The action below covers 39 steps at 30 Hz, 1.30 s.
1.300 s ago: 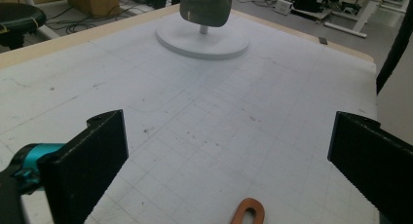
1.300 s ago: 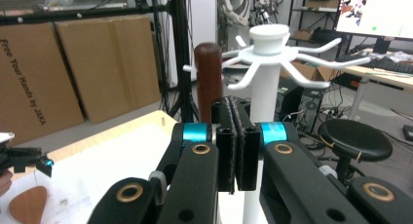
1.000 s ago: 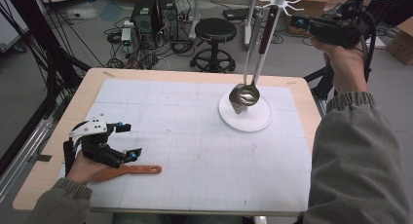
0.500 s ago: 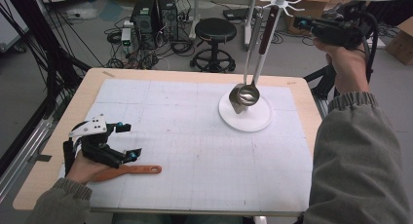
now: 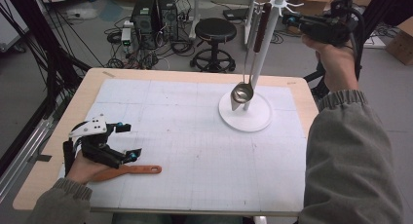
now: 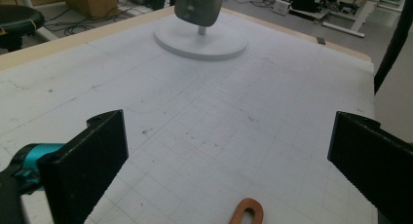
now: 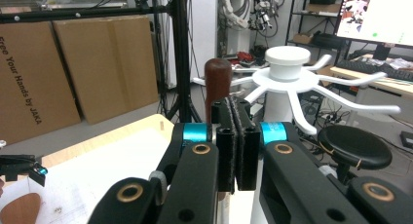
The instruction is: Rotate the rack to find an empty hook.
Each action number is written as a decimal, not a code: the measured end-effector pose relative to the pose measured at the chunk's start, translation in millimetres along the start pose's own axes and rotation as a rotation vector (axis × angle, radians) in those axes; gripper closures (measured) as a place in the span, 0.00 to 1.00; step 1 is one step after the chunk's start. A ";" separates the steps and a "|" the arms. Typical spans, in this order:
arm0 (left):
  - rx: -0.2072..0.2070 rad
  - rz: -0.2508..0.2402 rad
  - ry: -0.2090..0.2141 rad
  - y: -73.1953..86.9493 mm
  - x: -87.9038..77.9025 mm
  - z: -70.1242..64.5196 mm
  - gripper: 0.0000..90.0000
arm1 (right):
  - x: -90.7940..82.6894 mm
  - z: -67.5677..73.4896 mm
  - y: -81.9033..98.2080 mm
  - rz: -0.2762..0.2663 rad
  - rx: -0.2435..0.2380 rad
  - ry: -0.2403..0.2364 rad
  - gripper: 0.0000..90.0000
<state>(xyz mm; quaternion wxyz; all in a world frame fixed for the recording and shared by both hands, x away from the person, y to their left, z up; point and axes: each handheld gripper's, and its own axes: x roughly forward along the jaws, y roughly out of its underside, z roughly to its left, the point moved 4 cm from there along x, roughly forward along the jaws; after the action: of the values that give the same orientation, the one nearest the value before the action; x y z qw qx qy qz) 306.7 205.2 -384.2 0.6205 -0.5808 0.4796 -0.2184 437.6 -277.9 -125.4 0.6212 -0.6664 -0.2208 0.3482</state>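
My left gripper [image 5: 125, 140] hangs open just above the wooden spatula [image 5: 127, 171], whose handle runs toward the rack [image 5: 245, 117], while my right gripper [image 5: 292, 20], closed and empty, is far.

This is a robotics lab or test workshop. A wooden desk [image 5: 302, 95] covered with a gridded white mat [image 5: 195, 136] stands on a grey floor strewn with cables [image 5: 160, 44], beside black computer towers [image 5: 153, 14] and a black stool [image 5: 215, 31]. Farther back are cardboard boxes [image 7: 73, 63], a black metal frame [image 7: 178, 53], shelving and a lit monitor [image 7: 377, 14].
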 end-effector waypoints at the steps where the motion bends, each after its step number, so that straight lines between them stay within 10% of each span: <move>1: -0.001 -0.001 0.001 0.0 0.1 0.0 0.02 | 1.5 1.2 -0.5 0.001 -0.003 0.003 1.00; 25: 0.009 -0.001 -0.004 -0.3 -0.8 0.5 0.02 | 20.9 17.5 -3.5 0.008 -0.046 0.031 0.99; 39: 0.005 0.024 -0.003 1.3 -1.4 2.1 0.02 | 22.3 37.3 42.0 0.018 0.014 -0.091 0.67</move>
<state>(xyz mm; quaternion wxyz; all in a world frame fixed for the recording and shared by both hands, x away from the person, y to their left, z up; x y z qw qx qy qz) 307.5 207.7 -385.2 0.6253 -0.5738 0.4849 -0.2113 419.0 -242.0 -170.3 0.6119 -0.6475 -0.2405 0.3855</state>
